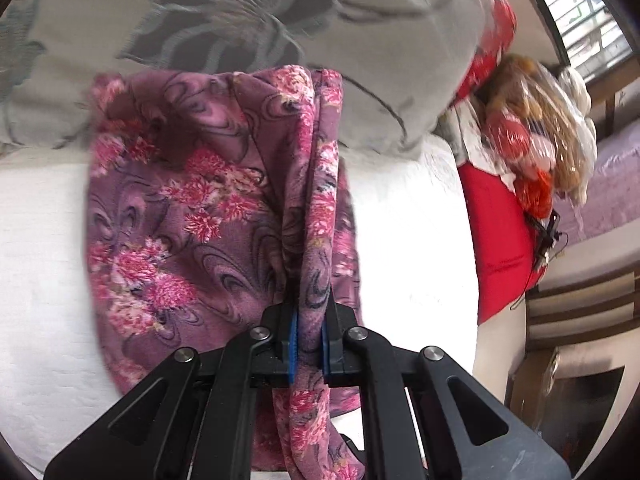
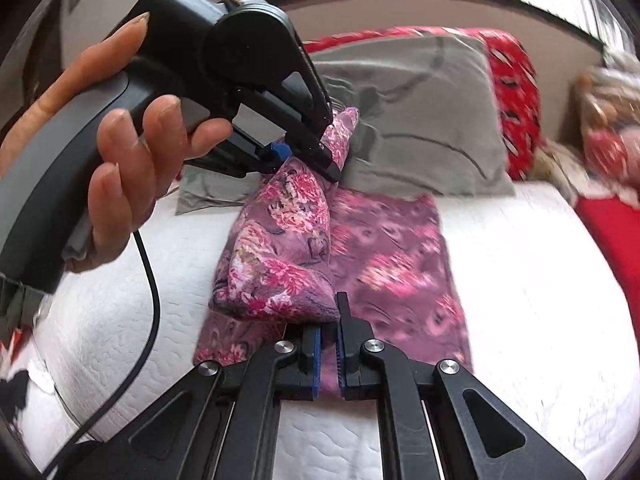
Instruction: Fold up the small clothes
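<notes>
we are clamping both jaws on the soft, limp floral garment (image 2: 384,256) at frame centre, left gripper (image 2: 304,160) and right gripper (image 2: 329,344) pinching its folded edge; light, floppy, best held at corners.

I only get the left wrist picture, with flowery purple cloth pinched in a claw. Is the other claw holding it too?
Observer: Yes, the right claw is shut on the near corner of the purple floral fleece garment.
Operator: Where is the cloth lying?
Observer: Its lower layer lies flat on the white quilted mattress.
Operator: Who holds my claw?
Observer: A bare hand grips the left claw by its handle.
</notes>
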